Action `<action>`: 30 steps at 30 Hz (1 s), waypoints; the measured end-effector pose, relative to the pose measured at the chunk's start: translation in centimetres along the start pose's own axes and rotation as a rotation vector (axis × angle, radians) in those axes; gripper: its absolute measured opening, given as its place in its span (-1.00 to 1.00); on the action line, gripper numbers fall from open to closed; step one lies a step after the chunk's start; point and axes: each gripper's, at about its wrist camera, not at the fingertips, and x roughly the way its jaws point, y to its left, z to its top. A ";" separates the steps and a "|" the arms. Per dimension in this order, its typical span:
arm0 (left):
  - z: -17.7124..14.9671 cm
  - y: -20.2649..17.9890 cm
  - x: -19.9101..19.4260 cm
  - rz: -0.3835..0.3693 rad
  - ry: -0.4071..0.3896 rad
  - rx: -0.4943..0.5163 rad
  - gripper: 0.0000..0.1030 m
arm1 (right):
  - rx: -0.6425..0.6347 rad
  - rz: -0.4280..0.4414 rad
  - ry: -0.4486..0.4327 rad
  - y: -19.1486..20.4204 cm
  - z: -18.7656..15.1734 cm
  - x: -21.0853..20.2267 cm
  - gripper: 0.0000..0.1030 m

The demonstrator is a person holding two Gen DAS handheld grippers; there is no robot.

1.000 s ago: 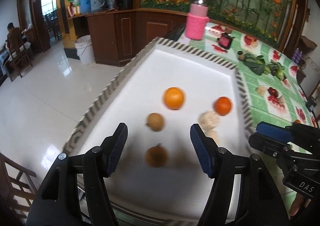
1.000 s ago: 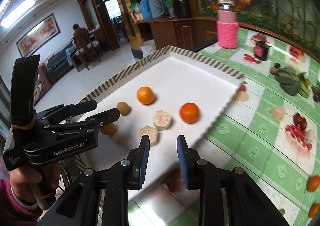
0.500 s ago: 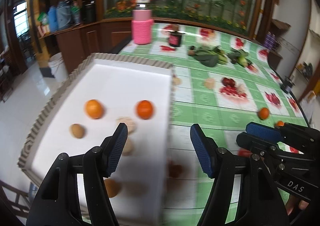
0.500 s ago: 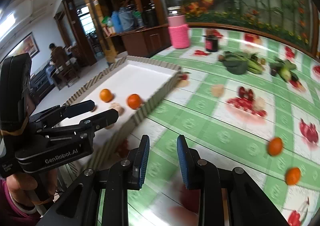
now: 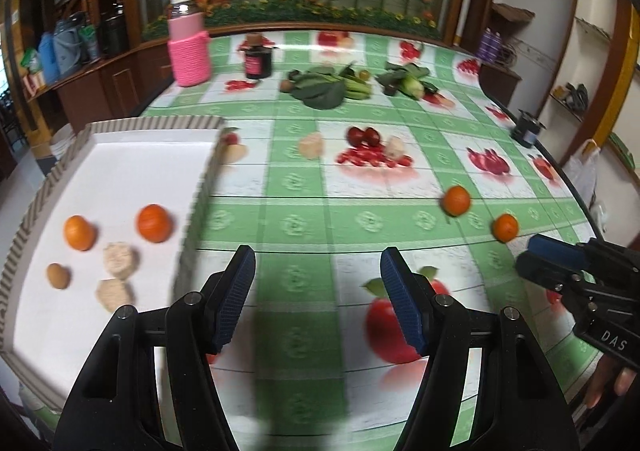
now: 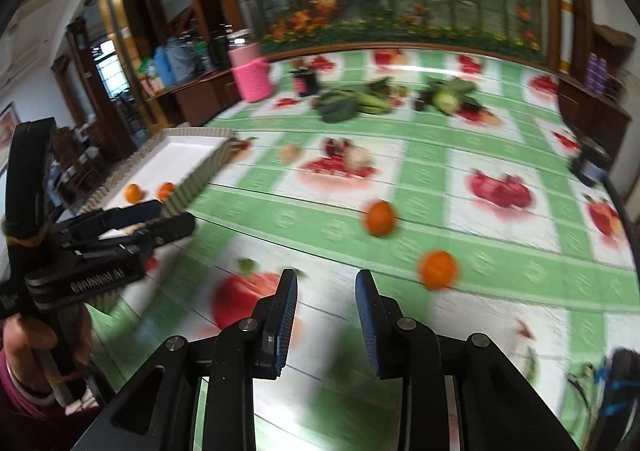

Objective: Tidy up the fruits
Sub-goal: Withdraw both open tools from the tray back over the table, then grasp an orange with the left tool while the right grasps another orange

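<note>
The left gripper (image 5: 318, 279) gapes empty at lower centre; the right gripper (image 6: 326, 301), empty, has just been widening. Two round oranges (image 6: 437, 269) lie right of it; the white striped-rim tray (image 5: 120, 171) sits left.

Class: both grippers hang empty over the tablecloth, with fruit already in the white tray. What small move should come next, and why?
Probably ease the right gripper forward onto the nearer orange. Its jaws have just been opening with nothing between them, and two oranges lie loose outside the white tray.
</note>
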 end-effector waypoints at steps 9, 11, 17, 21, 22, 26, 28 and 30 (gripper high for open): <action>0.5 -3.6 1.7 -0.059 0.045 0.055 0.27 | 0.107 -0.072 0.015 -6.0 -1.7 -1.3 -0.39; 0.7 -4.3 1.9 -0.066 0.052 0.067 0.27 | 0.108 -0.049 0.030 -6.2 -1.2 -0.4 -0.35; 1.2 -5.2 2.8 -0.088 0.083 0.081 0.27 | 0.049 -0.079 0.092 -6.0 0.7 3.2 -0.31; 1.7 -5.7 3.4 -0.093 0.096 0.089 0.27 | 0.042 -0.076 0.126 -6.5 1.3 5.0 -0.31; 1.9 -5.9 3.6 -0.097 0.100 0.091 0.27 | 0.042 -0.068 0.131 -6.6 1.5 5.4 -0.31; 2.8 -7.0 4.7 -0.116 0.117 0.097 0.27 | 0.084 -0.011 0.095 -7.6 1.3 6.0 -0.40; 3.2 -7.6 5.3 -0.126 0.124 0.105 0.27 | 0.099 0.011 0.084 -8.0 1.0 5.9 -0.40; 3.7 -8.5 6.1 -0.135 0.136 0.120 0.27 | 0.108 0.020 0.076 -8.2 0.8 5.8 -0.40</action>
